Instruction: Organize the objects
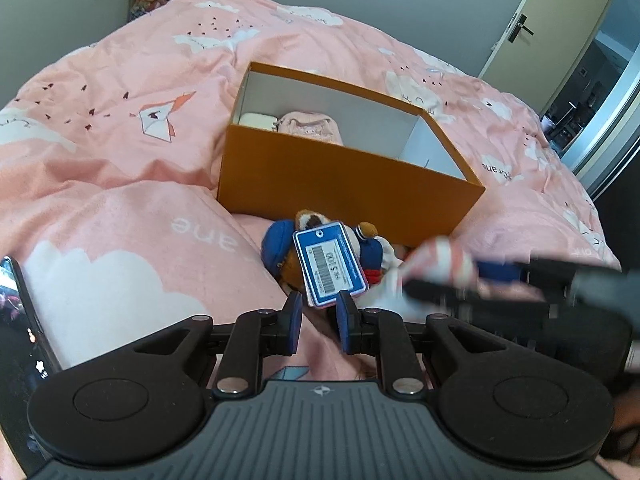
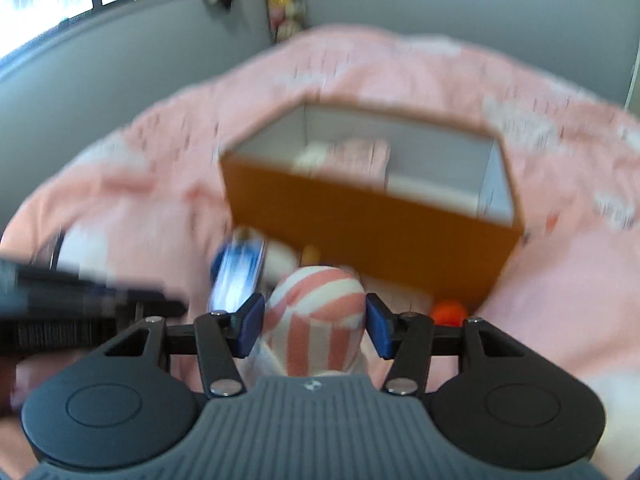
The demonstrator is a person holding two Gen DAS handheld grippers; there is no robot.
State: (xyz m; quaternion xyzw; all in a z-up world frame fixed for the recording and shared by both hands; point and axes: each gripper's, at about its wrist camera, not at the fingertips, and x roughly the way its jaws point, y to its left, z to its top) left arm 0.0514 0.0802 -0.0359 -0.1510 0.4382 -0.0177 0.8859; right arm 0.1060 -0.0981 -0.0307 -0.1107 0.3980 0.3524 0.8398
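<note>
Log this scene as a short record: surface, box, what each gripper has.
surface: pink bedspread
box: orange box, open, a white item and a pink item inside
left gripper: shut on blue card, a plush toy hanging from it
right gripper: striped sock between its jaws, pads touching its sides
loose: orange ball by the box

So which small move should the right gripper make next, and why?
Probably carry the striped sock over the orange box rim. The right gripper has it between its pads, and the open box has free space beside the pink item.
</note>
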